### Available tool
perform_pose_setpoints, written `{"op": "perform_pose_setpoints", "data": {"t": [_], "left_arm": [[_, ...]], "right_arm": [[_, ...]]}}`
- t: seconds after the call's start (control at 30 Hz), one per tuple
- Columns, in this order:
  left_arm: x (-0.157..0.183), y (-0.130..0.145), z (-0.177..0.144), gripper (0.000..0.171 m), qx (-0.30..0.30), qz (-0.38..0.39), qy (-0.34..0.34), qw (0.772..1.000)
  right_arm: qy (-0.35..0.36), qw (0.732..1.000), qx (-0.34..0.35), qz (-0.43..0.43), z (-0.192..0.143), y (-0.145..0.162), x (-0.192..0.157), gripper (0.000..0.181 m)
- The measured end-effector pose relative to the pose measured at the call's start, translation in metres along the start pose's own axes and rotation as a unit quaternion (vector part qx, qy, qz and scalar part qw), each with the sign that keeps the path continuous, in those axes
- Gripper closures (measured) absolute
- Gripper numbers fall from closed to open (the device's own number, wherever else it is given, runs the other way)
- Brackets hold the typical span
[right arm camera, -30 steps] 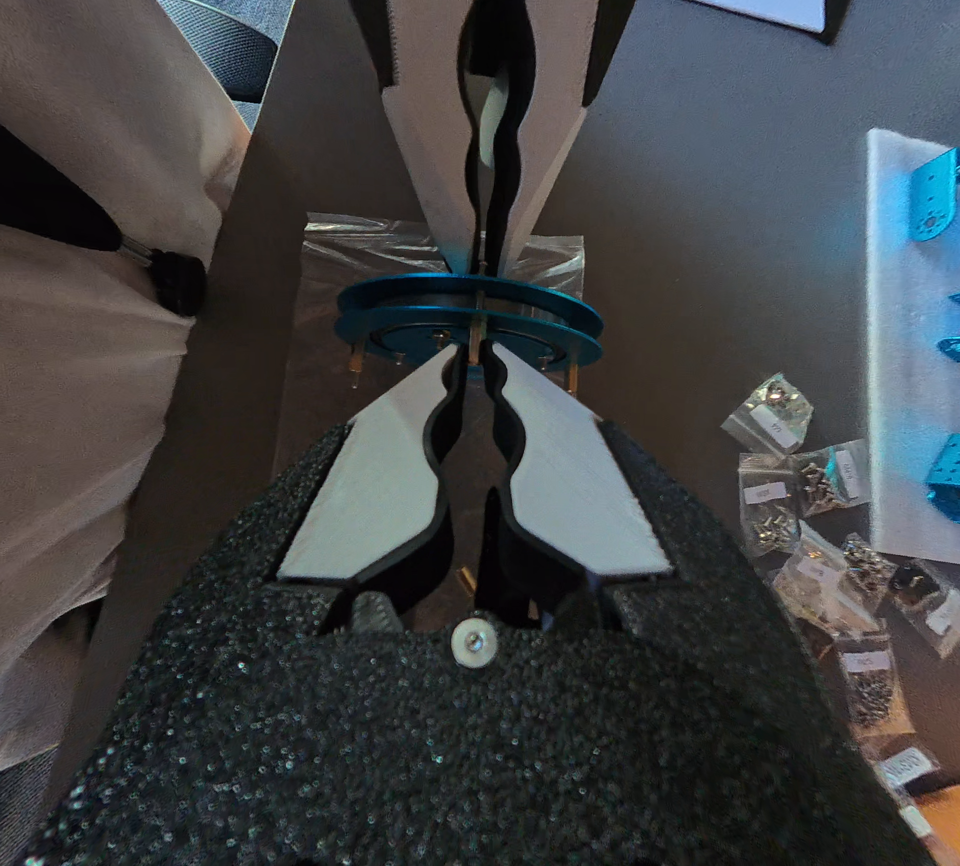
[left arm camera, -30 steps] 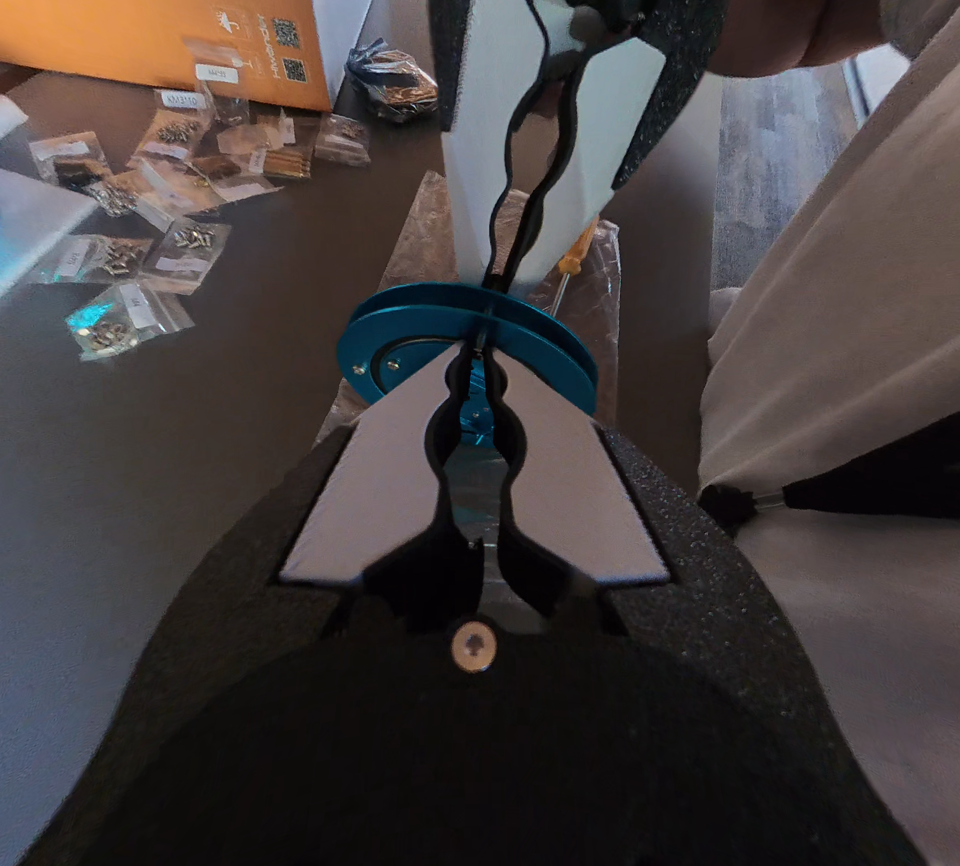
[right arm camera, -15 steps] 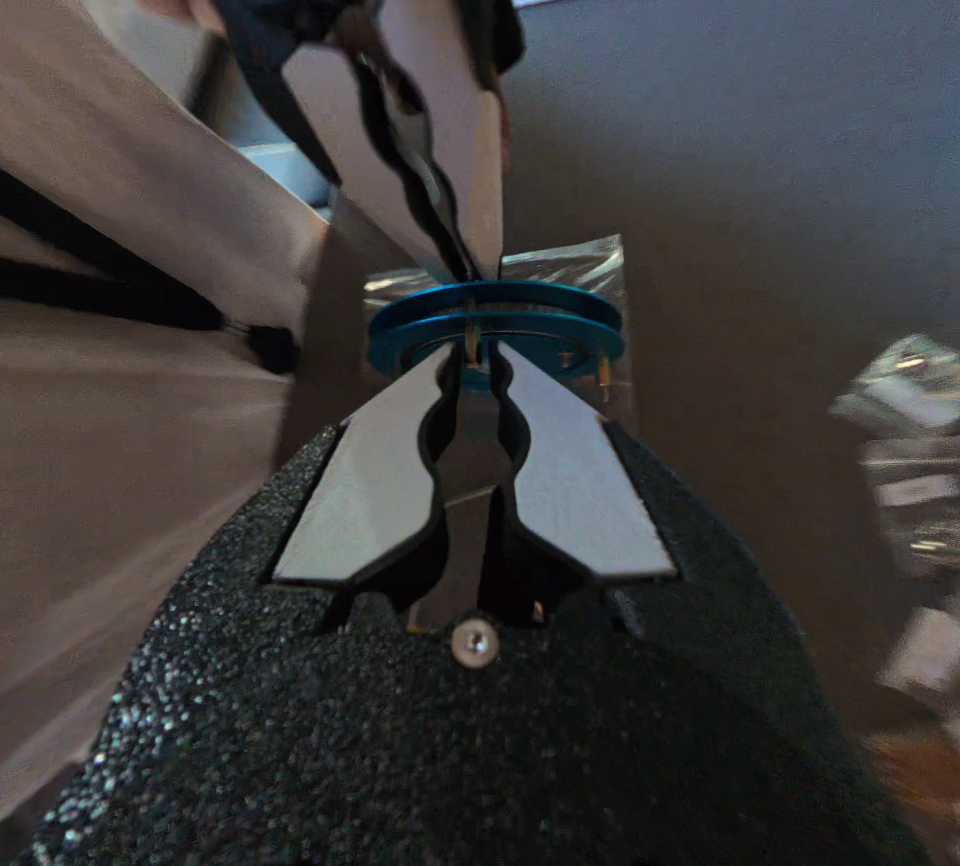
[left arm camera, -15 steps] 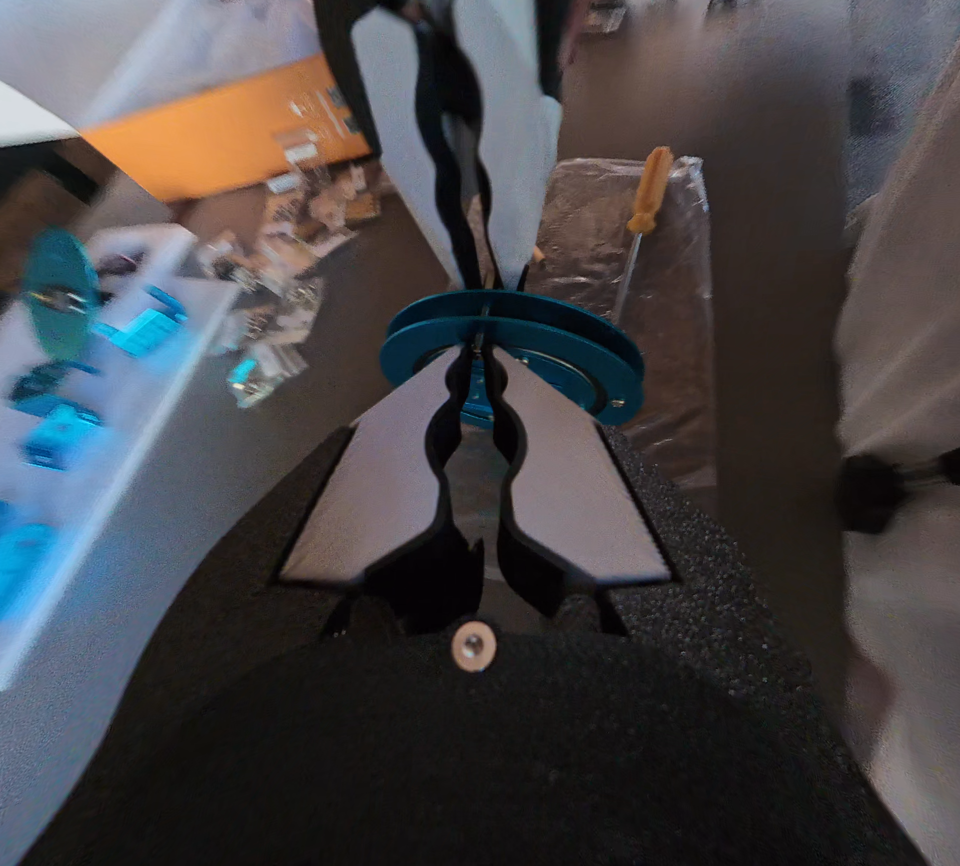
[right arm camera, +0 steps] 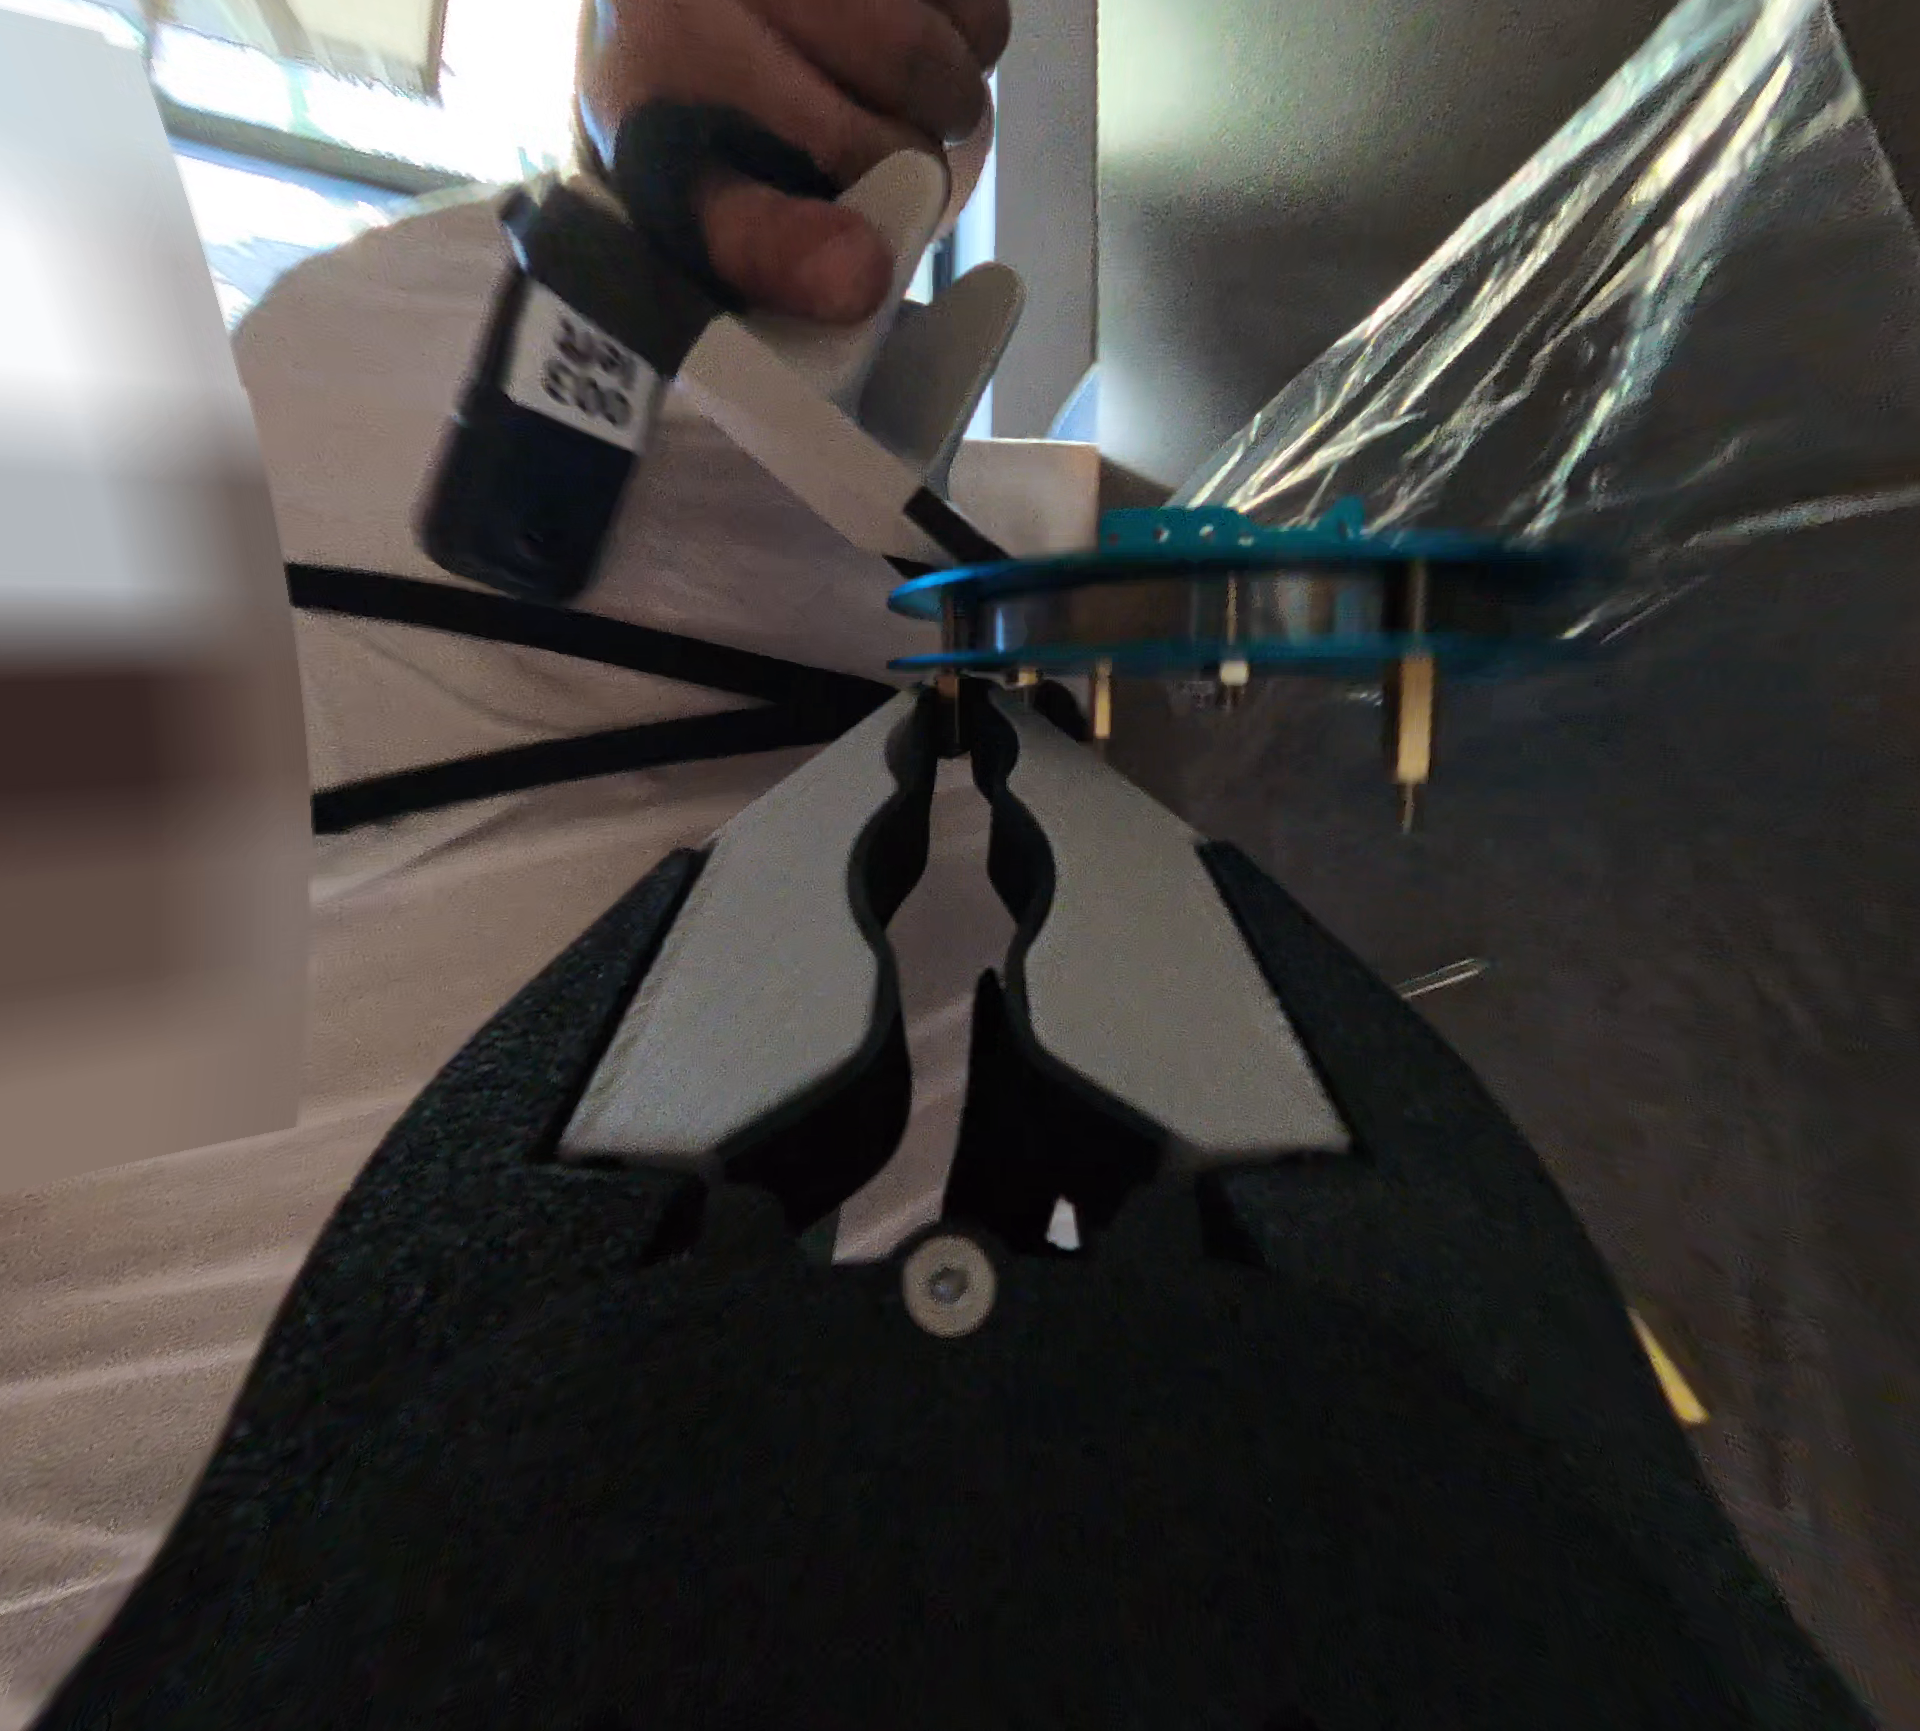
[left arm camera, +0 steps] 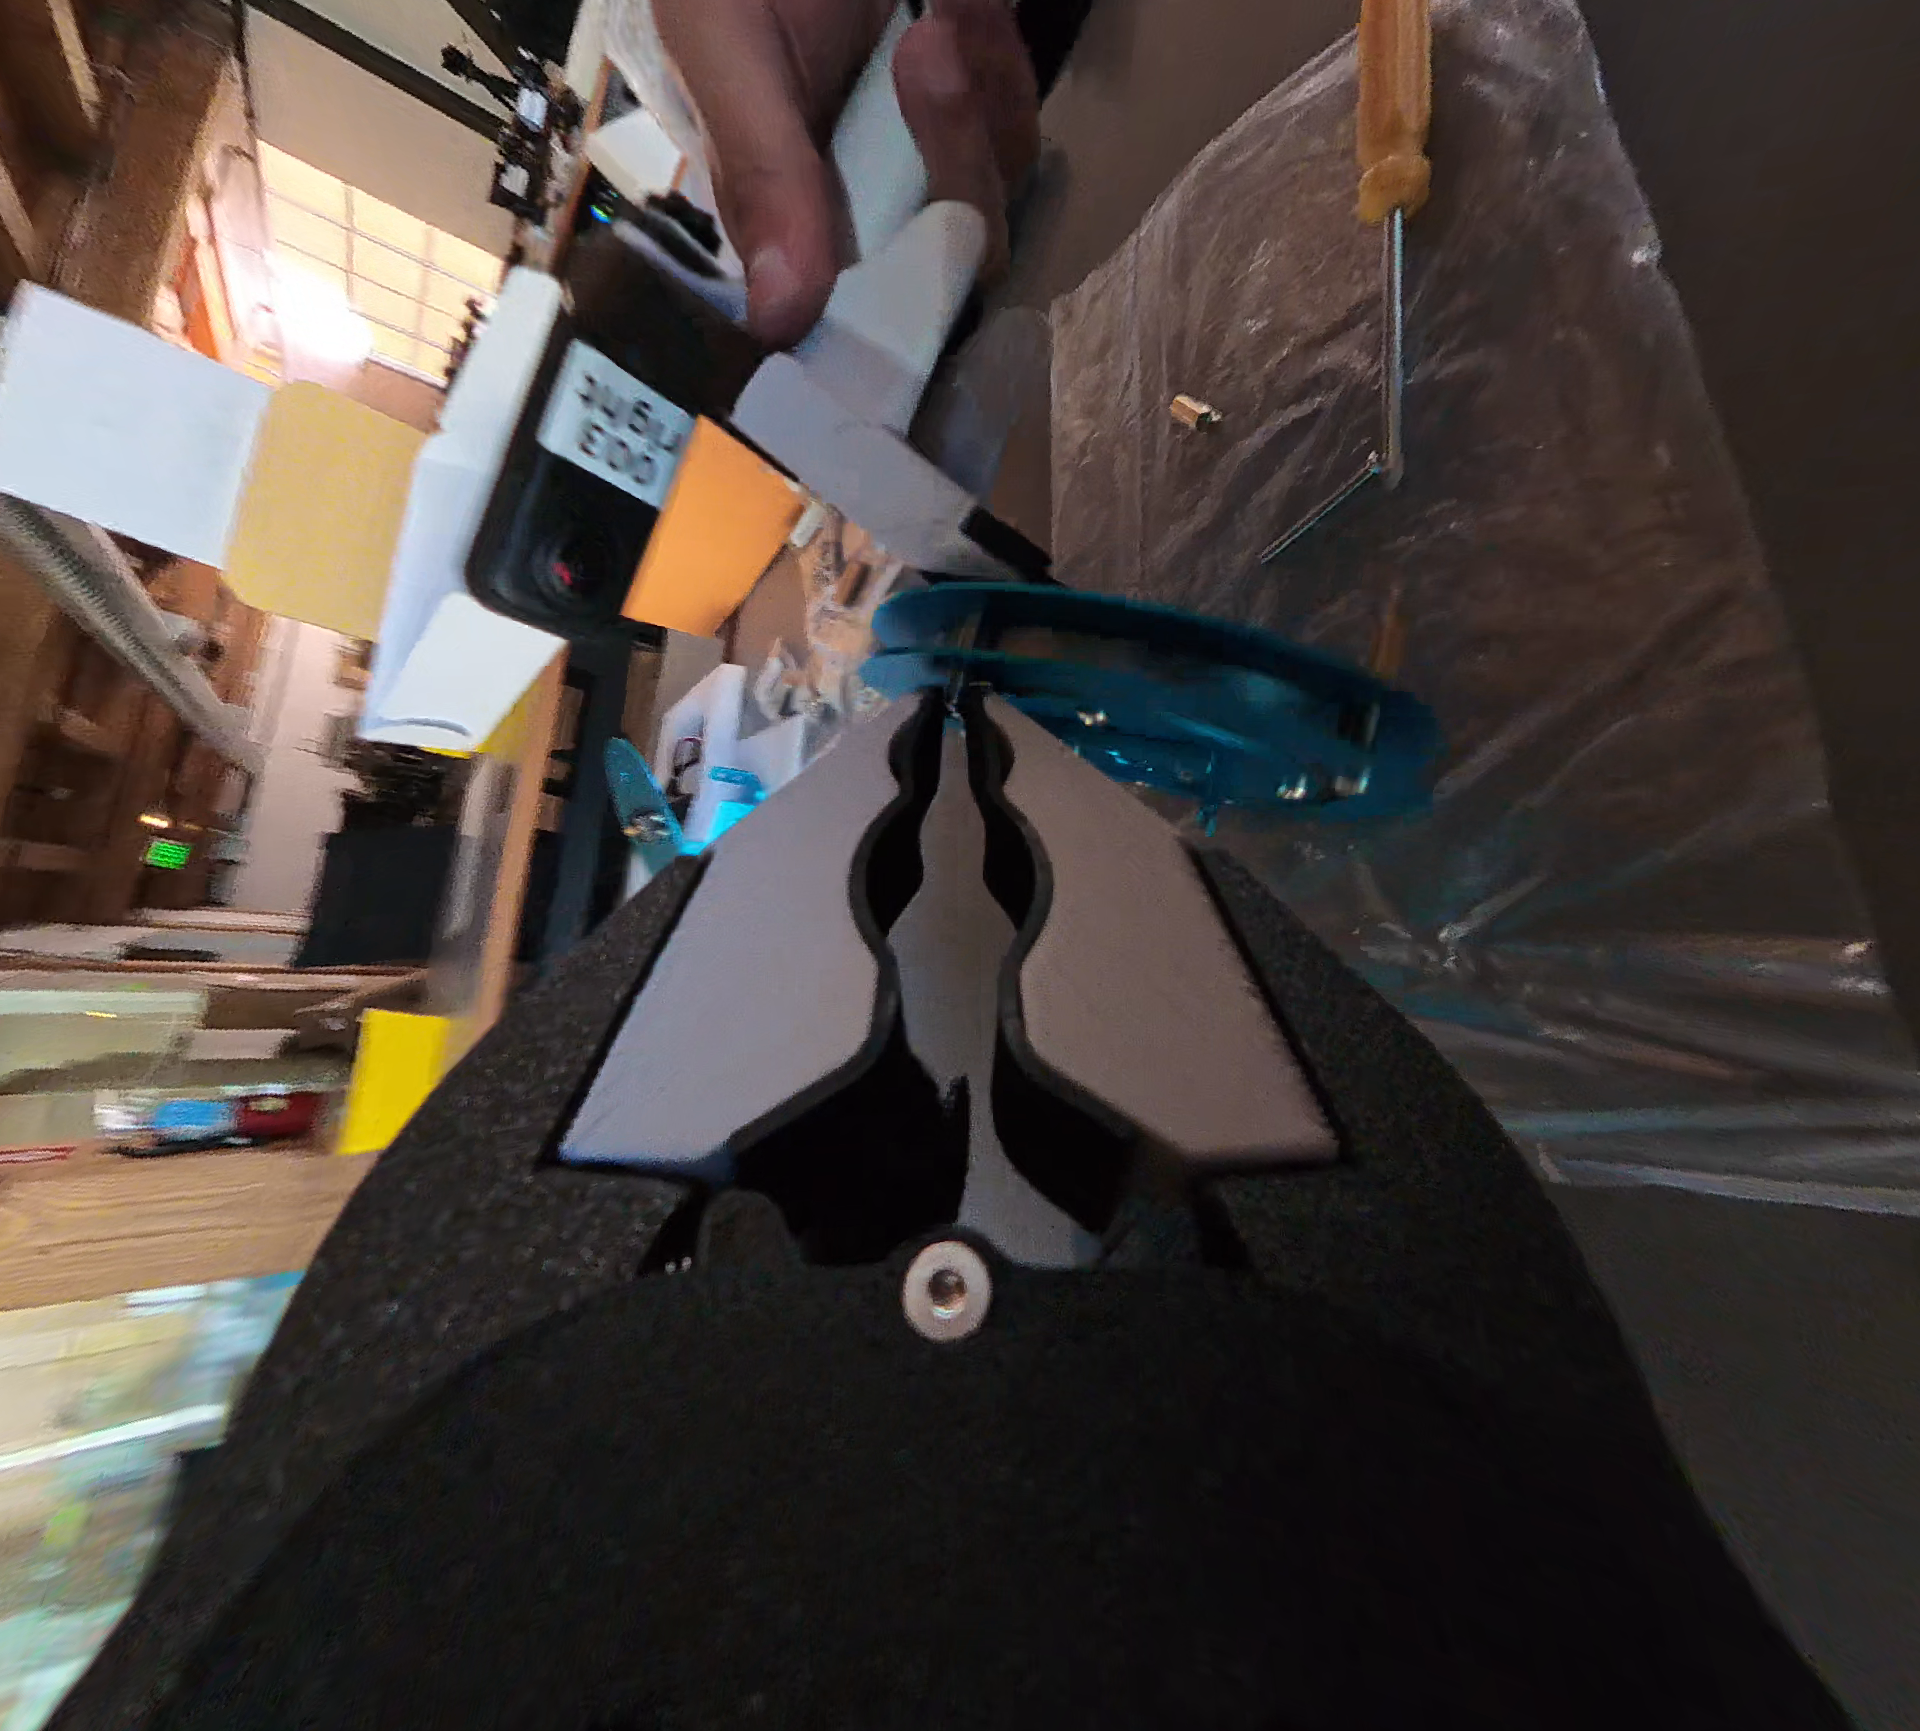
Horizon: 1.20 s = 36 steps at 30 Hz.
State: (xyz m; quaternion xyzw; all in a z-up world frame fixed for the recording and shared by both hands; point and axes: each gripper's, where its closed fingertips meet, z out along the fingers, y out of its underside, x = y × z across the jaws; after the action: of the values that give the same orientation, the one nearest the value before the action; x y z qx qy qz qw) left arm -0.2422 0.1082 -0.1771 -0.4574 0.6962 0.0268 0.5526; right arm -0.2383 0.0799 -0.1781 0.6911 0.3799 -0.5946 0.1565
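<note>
Above a clear plastic bag with an orange screwdriver, both tongs, left and right, clenched on a blue double-disc assembly.

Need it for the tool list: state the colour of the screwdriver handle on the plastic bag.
Orange, on the orange-handled screwdriver; clearest in the left wrist view.

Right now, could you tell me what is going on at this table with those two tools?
A person holds a tool in each hand, and both grip the same blue two-disc assembly at its edge. The left tool and the right tool are shut on it from opposite sides, holding it above a clear plastic bag on the dark table. An orange-handled screwdriver lies on the bag.
</note>
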Motion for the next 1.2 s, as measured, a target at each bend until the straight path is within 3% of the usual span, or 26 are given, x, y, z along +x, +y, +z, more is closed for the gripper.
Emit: {"op": "perform_pose_setpoints", "data": {"t": [0.07,0.2,0.3,0.4,0.43,0.47,0.5,0.57,0.6,0.67,0.7,0.8,0.9,0.97,1.03,1.1,1.17,1.2], "left_arm": [[-0.001,0.003,0.001,0.168,0.002,-0.076,0.024,0.997],[-0.002,0.009,0.000,0.168,0.000,-0.279,0.123,0.952],[0.005,0.002,-0.004,0.168,0.016,-0.354,0.190,0.916],[0.005,0.003,-0.004,0.168,0.008,-0.369,0.203,0.907],[0.005,0.002,-0.004,0.168,0.008,-0.348,0.195,0.917],[0.004,0.002,-0.003,0.168,0.010,-0.300,0.170,0.938],[0.003,0.002,-0.002,0.169,0.005,-0.228,0.128,0.965],[-0.002,0.003,0.002,0.169,-0.010,-0.049,0.023,0.998],[-0.002,0.001,0.003,0.169,-0.010,0.005,-0.005,1.000],[0.002,-0.004,0.000,0.168,0.007,0.034,-0.011,0.999],[0.002,-0.003,0.000,0.168,0.005,0.022,-0.006,1.000],[0.001,-0.001,0.000,0.168,0.009,-0.076,0.038,0.996],[0.003,-0.001,0.000,0.168,0.012,-0.193,0.109,0.975],[0.004,-0.001,-0.001,0.168,0.013,-0.250,0.148,0.957],[0.005,-0.002,-0.002,0.168,0.015,-0.254,0.160,0.954],[0.004,-0.002,-0.001,0.168,0.013,-0.191,0.133,0.972],[0.001,-0.004,0.002,0.169,0.011,-0.026,0.036,0.999],[0.001,-0.005,0.003,0.169,0.008,0.063,-0.015,0.998]], "right_arm": [[0.098,0.989,-0.008,-0.108,-0.001,-0.003,0.004,0.176],[0.315,0.893,-0.009,-0.323,-0.016,-0.017,0.013,0.176],[0.372,0.843,-0.032,-0.387,-0.012,-0.015,0.014,0.175],[0.419,0.799,-0.044,-0.429,-0.014,-0.019,0.015,0.177],[0.421,0.802,-0.051,-0.420,-0.013,-0.018,0.016,0.177],[0.402,0.831,-0.054,-0.382,-0.013,-0.015,0.016,0.177],[0.356,0.878,-0.044,-0.317,-0.012,-0.012,0.015,0.178],[0.188,0.974,0.001,-0.129,-0.010,-0.008,0.008,0.178],[0.096,0.994,0.014,-0.050,-0.008,-0.005,0.005,0.179],[-0.021,0.999,0.020,0.032,-0.004,0.001,-0.001,0.178],[-0.027,0.999,0.026,0.030,-0.004,0.000,-0.001,0.177],[0.118,0.985,0.015,-0.124,-0.007,-0.003,0.005,0.176],[0.292,0.916,-0.011,-0.274,-0.015,-0.008,0.014,0.166],[0.336,0.884,-0.035,-0.323,-0.014,-0.007,0.011,0.177],[0.364,0.864,-0.045,-0.346,-0.015,-0.008,0.013,0.176],[0.339,0.886,-0.045,-0.314,-0.015,-0.007,0.013,0.178],[0.212,0.964,-0.019,-0.160,-0.012,0.000,0.008,0.178],[0.116,0.991,0.003,-0.066,-0.011,0.001,0.004,0.178]]}}
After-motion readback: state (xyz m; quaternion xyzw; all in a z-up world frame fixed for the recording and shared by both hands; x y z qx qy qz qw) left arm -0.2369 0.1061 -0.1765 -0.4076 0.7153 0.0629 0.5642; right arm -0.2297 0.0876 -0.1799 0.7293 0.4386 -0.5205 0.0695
